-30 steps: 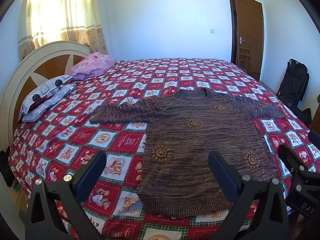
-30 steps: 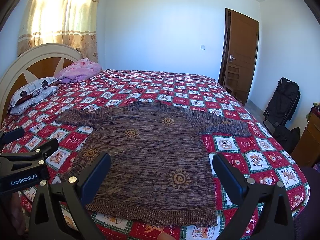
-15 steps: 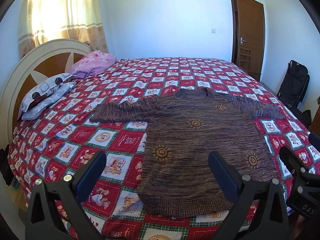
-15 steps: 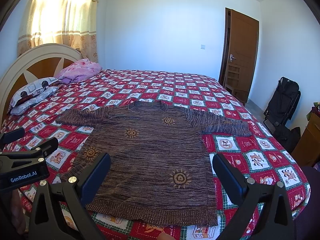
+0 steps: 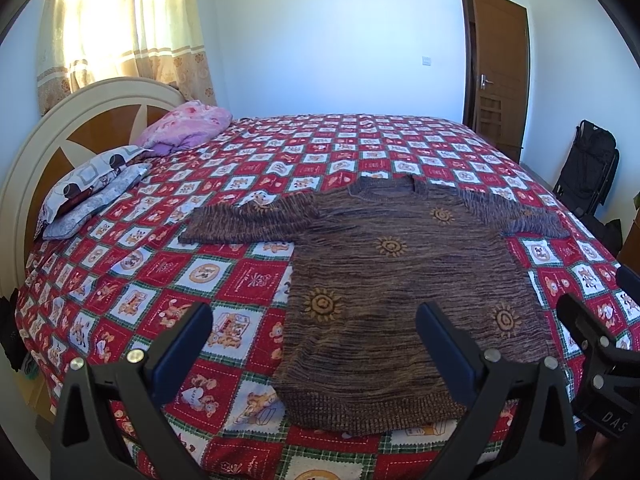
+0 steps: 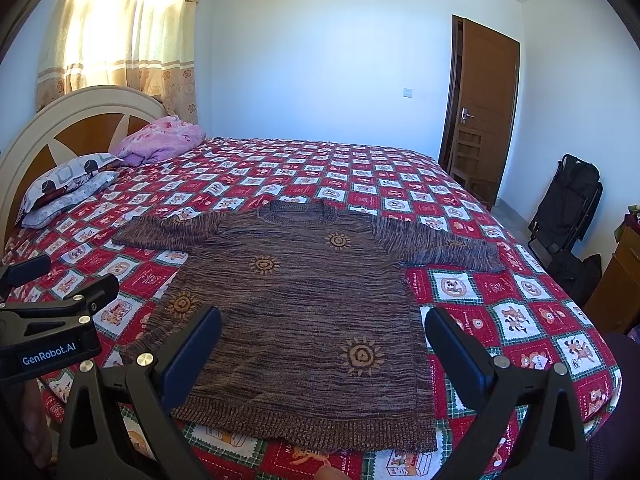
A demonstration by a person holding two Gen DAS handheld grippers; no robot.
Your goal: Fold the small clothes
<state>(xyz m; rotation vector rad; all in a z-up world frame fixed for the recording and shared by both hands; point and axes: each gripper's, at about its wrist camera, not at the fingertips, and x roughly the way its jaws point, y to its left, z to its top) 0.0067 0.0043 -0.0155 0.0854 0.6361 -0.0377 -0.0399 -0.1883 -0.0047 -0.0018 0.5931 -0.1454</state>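
A brown knitted sweater [image 5: 400,280] with orange sun motifs lies flat on the bed, sleeves spread to both sides, hem toward me; it also shows in the right wrist view [image 6: 304,312]. My left gripper [image 5: 314,340] is open and empty, held above the bed's near edge at the sweater's lower left corner. My right gripper [image 6: 322,344] is open and empty, above the sweater's hem. The left gripper's body shows at the left of the right wrist view [image 6: 52,320], and the right gripper's body at the right of the left wrist view [image 5: 600,344].
The bed has a red patchwork cover [image 5: 240,272] and a cream and brown headboard [image 5: 60,148]. Pillows [image 5: 92,188] and a pink blanket [image 5: 188,128] lie at the head. A brown door [image 6: 484,108], a black bag [image 6: 568,208] and a wooden cabinet [image 6: 616,280] stand to the right.
Both grippers stay open and nearly still. The left wrist view has shifted slightly; the sweater has not moved.
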